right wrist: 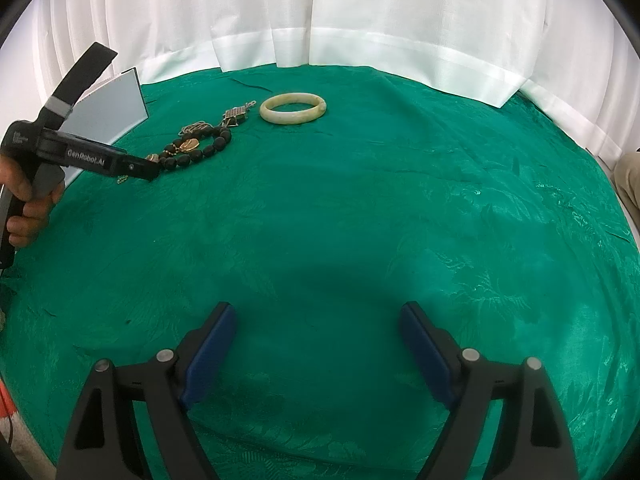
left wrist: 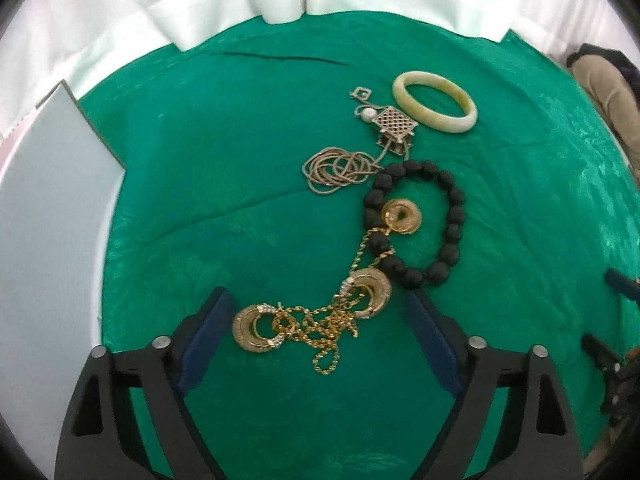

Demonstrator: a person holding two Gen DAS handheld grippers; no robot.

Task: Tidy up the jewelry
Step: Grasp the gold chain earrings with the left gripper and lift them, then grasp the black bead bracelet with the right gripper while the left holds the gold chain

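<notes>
Four jewelry pieces were seen mid-frame on green cloth (left wrist: 200,184). Gold chain necklace (left wrist: 316,320) was straddled by left gripper (left wrist: 316,312), jaws wide, nothing gripped. Right gripper (right wrist: 316,316) was held open, empty. Pickup step judged; closing on chain needed.

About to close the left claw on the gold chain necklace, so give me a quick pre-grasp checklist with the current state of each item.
1. Left claw open around the target: ok, the pads are apart with the gold chain necklace between them.
2. Pads clear of other pieces: not ok, the black bead bracelet lies just beyond the right pad.
3. Necklace free to lift alone: not ok, its chain crosses the bead bracelet and one gold disc lies inside the bead loop.
4. Silver chain necklace clear of the gold one: cannot tell; it touches the beads.
5. Jade bangle out of the way: ok, it lies apart.
6. Right claw clear: ok, open over bare cloth.
</notes>
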